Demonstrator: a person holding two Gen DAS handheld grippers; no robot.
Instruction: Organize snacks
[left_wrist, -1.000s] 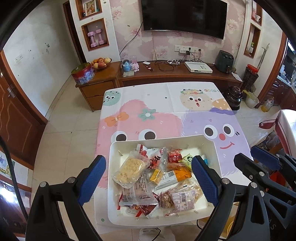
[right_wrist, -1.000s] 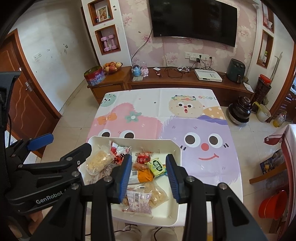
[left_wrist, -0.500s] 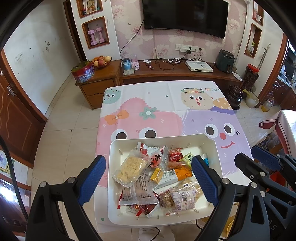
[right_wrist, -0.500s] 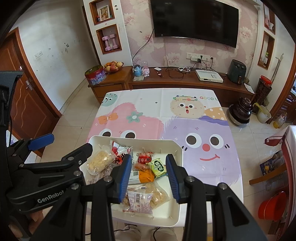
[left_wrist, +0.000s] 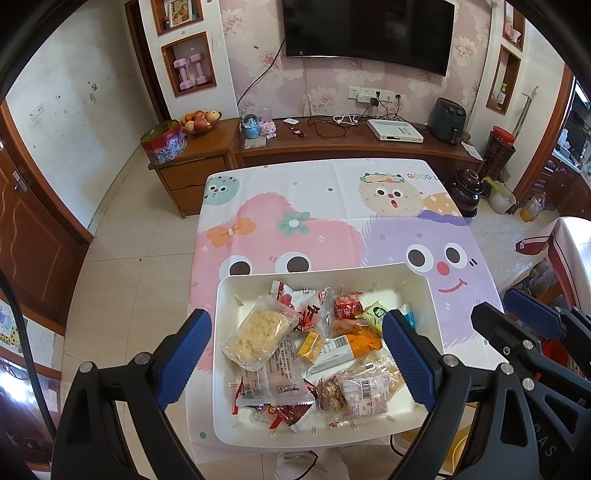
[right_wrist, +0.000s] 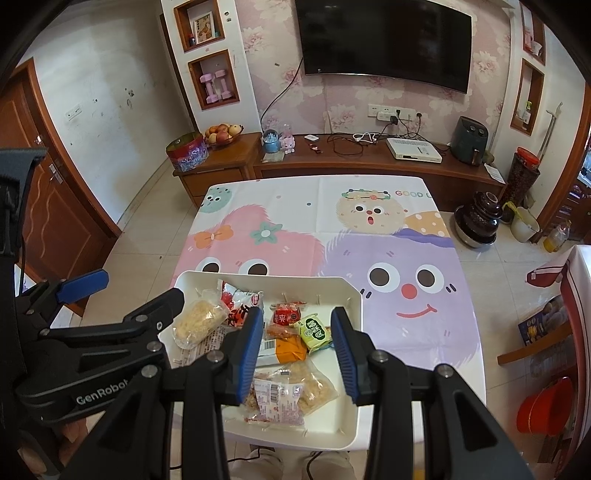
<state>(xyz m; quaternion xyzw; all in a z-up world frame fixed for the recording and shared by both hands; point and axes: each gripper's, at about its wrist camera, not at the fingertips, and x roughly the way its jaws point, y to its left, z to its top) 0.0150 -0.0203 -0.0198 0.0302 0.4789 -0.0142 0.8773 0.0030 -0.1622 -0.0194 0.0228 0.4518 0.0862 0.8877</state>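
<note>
The left gripper (left_wrist: 295, 354) hangs above the near end of the tabletop with its jaws spread wide and nothing between the blue pads (left_wrist: 186, 352); seen through the gap, the snacks lie below it, untouched. The right gripper (right_wrist: 297, 350) hovers just beside it, its jaws parted more narrowly and likewise pinching nothing, with open air between the pads. Under both sits a white tray (left_wrist: 430, 295) at the near edge of the tabletop, holding the heap of wrapped snacks: a pale rice cake in clear wrap (left_wrist: 258, 334) at the left, a red-and-white packet (left_wrist: 308, 308) behind it, a small red packet (right_wrist: 286, 315), a green packet (right_wrist: 314, 330) toward the right wall, an orange packet (left_wrist: 364, 339) in the middle, and clear bags of nutty bars (right_wrist: 291, 393) nearest the camera. The tray rests on a cartoon tablecloth (right_wrist: 332, 229) with pink and purple fuzzy faces. Beyond stand a wooden sideboard (left_wrist: 354, 142) and a wall-mounted television (left_wrist: 369, 33).
</note>
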